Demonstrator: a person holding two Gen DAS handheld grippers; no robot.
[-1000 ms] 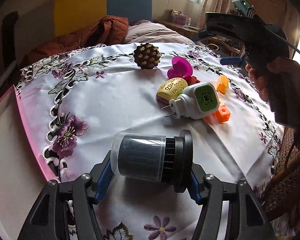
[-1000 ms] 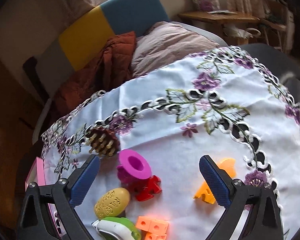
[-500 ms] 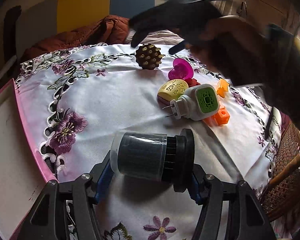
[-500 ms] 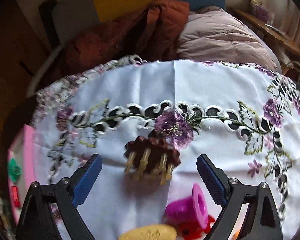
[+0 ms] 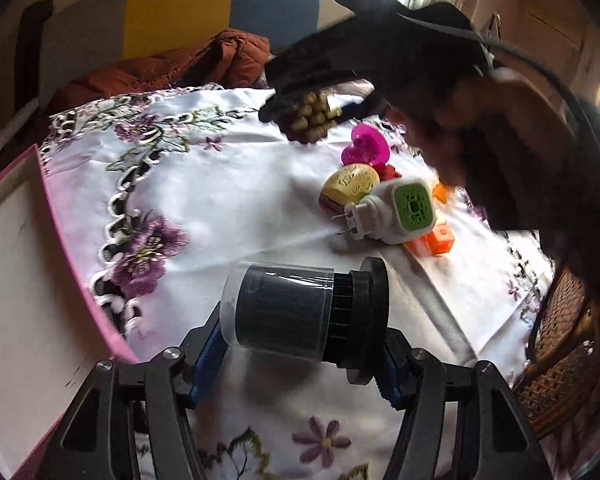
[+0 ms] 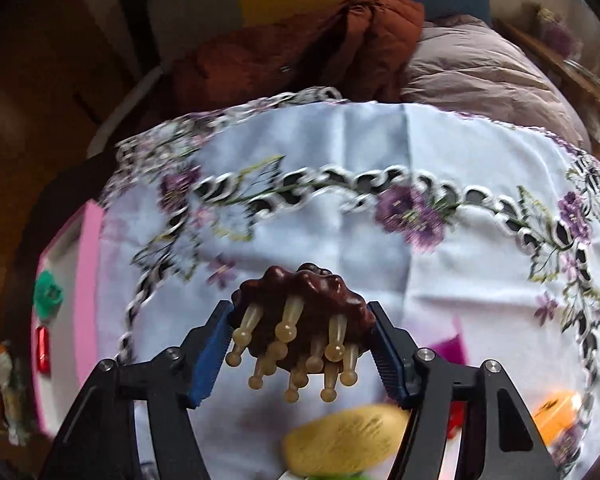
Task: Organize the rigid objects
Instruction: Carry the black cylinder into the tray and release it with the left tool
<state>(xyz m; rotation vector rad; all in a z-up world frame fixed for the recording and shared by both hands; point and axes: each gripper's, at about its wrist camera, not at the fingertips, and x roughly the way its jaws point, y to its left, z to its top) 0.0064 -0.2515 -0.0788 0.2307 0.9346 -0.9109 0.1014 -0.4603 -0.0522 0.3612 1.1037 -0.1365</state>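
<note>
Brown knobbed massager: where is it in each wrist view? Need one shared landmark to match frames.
Left wrist view: brown knobbed massager upper centre, at the far side of the tablecloth, between the jaws of the right hand-held gripper.
Right wrist view: massager lower centre, between the closing blue pads, pegs pointing toward the camera.
Shared landmark: yellow oval soap-like piece, just on the near side of the massager in both views.
</note>
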